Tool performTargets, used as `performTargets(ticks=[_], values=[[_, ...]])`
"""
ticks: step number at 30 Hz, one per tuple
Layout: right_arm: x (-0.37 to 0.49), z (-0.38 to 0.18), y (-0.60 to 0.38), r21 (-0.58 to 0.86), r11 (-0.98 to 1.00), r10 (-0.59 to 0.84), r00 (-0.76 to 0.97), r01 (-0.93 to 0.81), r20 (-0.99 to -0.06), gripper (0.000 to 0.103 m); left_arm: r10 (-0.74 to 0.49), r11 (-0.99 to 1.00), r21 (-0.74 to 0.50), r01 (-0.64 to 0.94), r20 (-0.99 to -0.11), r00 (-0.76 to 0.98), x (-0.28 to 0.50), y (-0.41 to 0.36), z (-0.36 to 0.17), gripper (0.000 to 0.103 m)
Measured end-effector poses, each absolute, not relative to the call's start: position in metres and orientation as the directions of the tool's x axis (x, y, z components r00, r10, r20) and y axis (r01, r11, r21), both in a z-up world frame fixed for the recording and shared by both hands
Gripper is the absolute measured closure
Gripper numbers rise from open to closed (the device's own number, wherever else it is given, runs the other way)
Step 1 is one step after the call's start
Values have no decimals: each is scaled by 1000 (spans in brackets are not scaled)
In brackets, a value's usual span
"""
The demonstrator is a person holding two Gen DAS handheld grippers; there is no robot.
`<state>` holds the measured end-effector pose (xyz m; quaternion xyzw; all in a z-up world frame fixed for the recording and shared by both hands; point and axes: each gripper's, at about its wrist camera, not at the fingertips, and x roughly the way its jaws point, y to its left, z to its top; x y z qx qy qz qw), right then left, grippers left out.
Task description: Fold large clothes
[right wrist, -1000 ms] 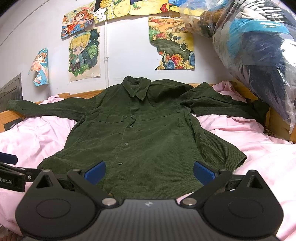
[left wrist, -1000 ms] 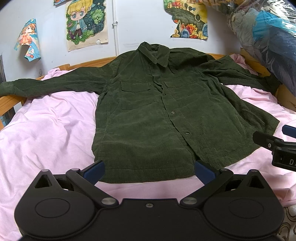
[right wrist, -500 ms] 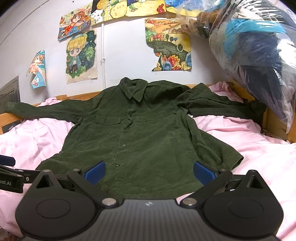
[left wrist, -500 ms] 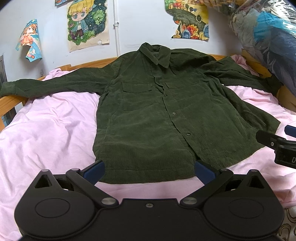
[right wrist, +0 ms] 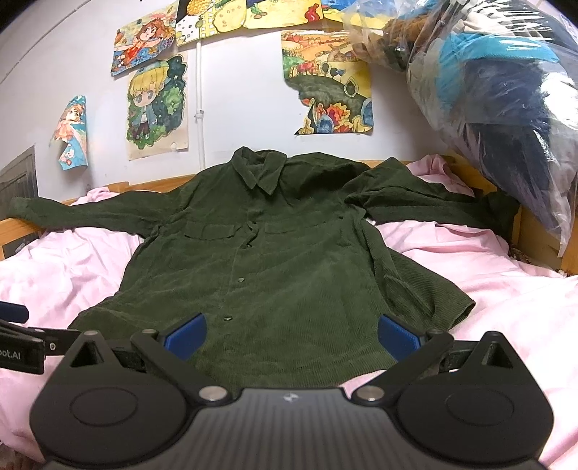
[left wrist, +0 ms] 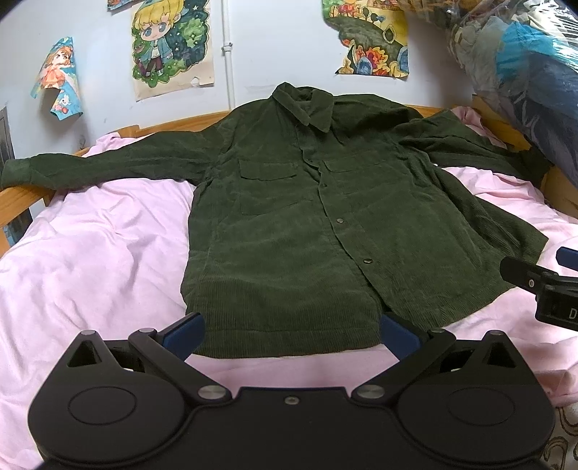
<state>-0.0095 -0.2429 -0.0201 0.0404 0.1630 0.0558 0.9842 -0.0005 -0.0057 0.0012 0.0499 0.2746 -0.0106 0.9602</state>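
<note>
A dark green corduroy shirt lies flat and buttoned on a bed covered by a pink sheet, collar toward the wall at 12 o'clock and hem toward the cameras at 6 o'clock.

The left wrist view shows the left claw released, its blue-padded fingers spread wide just above the hem's left half, touching nothing. At 3 o'clock in this view the right claw's side pokes in beside the shirt's right hem corner. This view alone shows the hem edge in full, with bare sheet between it and the claw.

The right wrist view shows the right claw equally released, its fingers apart over the lower right front of the shirt; the hem's middle is hidden under the claw body. The left claw's tip sits at 9 o'clock. This view alone shows the upper row of posters and more of the plastic bag of clothes hanging at 2 o'clock.

The left sleeve reaches the wooden bed frame at 9 o'clock; the right sleeve runs to the frame under the bag. Open sheet lies on both sides of the shirt's body.
</note>
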Motion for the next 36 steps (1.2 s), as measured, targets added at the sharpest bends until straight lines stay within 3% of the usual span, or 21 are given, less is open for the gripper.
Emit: performTargets(ticks=[3,6,9,13,26,36], values=[[-6,-19,-240,83,995,80,935,-54,-345,0,45,991,130,33,-555,830,5,-7,0,1],[7,-15,-238,25,1000,4,905,8,-425,0,149,969,248,-1,-578,803,15,-7,0,1],[15,-5,-252,31,1000,15,899,-1,-437,0,192,953,304,-8,-583,790,29,-3,6,1],[29,14,-289,98,995,61,915,-23,-399,0,168,957,288,27,-628,760,51,4,16,1],[133,20,-364,65,909,-380,882,412,-279,1,74,974,212,78,-627,776,128,14,7,1],[225,-8,-398,103,793,-563,787,600,-251,22,14,992,101,80,-699,715,195,25,-22,1]])
